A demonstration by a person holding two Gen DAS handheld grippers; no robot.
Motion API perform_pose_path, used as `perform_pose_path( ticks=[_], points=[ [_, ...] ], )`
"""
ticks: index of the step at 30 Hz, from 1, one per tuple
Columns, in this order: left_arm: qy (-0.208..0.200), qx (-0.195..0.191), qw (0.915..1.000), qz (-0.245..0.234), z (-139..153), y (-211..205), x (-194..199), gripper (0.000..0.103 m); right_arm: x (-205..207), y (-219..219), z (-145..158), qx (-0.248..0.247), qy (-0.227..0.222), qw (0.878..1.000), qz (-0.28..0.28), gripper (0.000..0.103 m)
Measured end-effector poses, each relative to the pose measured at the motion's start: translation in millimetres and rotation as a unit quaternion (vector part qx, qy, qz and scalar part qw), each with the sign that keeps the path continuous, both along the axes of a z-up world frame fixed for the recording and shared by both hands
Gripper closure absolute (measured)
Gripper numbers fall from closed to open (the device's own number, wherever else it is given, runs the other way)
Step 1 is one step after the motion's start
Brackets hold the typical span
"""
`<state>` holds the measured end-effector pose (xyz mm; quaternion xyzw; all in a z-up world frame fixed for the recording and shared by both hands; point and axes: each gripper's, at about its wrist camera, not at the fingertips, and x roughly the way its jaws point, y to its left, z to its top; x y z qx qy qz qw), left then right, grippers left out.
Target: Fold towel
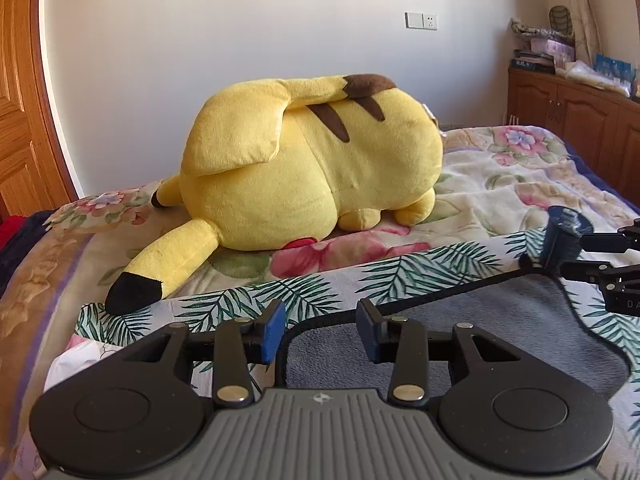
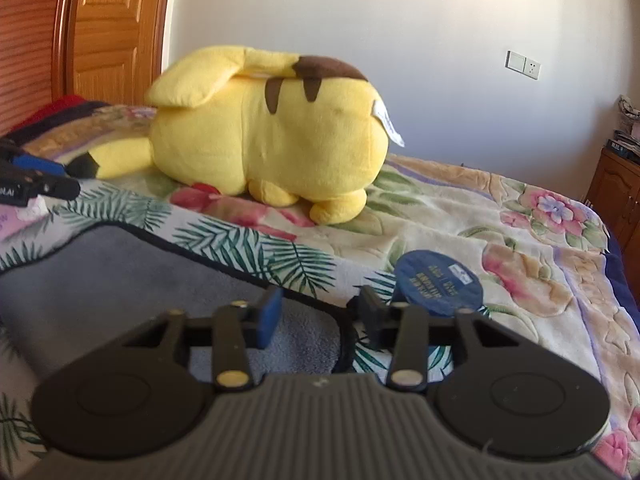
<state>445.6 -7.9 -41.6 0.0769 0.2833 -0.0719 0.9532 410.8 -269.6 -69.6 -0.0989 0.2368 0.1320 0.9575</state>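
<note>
A grey towel [image 1: 480, 320] with black piping and a palm-leaf print border [image 1: 400, 268] lies flat on the bed; it also shows in the right wrist view [image 2: 120, 280]. My left gripper [image 1: 320, 330] is open, its blue pads on either side of the towel's far left corner. My right gripper [image 2: 316, 320] is open, low over the towel's far right corner. The right gripper also shows at the right edge of the left wrist view [image 1: 600, 260]. The left gripper shows at the left edge of the right wrist view [image 2: 36, 180].
A big yellow plush toy [image 1: 312, 160] lies on the floral blanket [image 1: 500, 184] just beyond the towel. A round dark blue lid or tub [image 2: 438, 282] sits by the towel's right corner. Wooden cabinets [image 1: 572, 116] stand at the right, a wooden door [image 1: 20, 100] at the left.
</note>
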Motion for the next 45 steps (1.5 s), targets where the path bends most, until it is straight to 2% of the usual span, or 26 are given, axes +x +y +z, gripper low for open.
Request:
perform_pose_path(
  ticks=[9, 21, 24, 31, 39, 45],
  points=[
    [0.001, -0.012, 0.9999, -0.010, 32.6, -5.1, -49.0, 0.084, -46.2, -1.3, 33.8, 0.037, 0.016, 0.999, 0.006, 0.052],
    [-0.015, -0.020, 0.9995, -0.018, 75.9, -5.4, -116.0, 0.082, -100.2, 1.7, 83.0, 0.050, -0.003, 0.999, 0.007, 0.047],
    [-0.018, -0.023, 0.9994, -0.017, 82.6, -4.0, -131.5, 0.078, -110.5, 2.1, 91.3, 0.052, -0.008, 0.999, 0.007, 0.046],
    [-0.020, -0.020, 0.9994, -0.020, 95.5, -4.6, -162.4, 0.077, -137.1, 6.7, 97.9, 0.058, -0.007, 0.998, 0.007, 0.045],
    [-0.028, -0.016, 0.9993, -0.017, 104.7, -5.8, -186.9, 0.062, -160.9, 7.7, 97.9, 0.075, -0.004, 0.997, -0.001, 0.042],
    [-0.043, -0.017, 0.9988, -0.015, 108.1, -10.4, -208.3, 0.042, -180.9, 9.9, 96.4, 0.066, -0.010, 0.998, 0.000, 0.026]
  ],
)
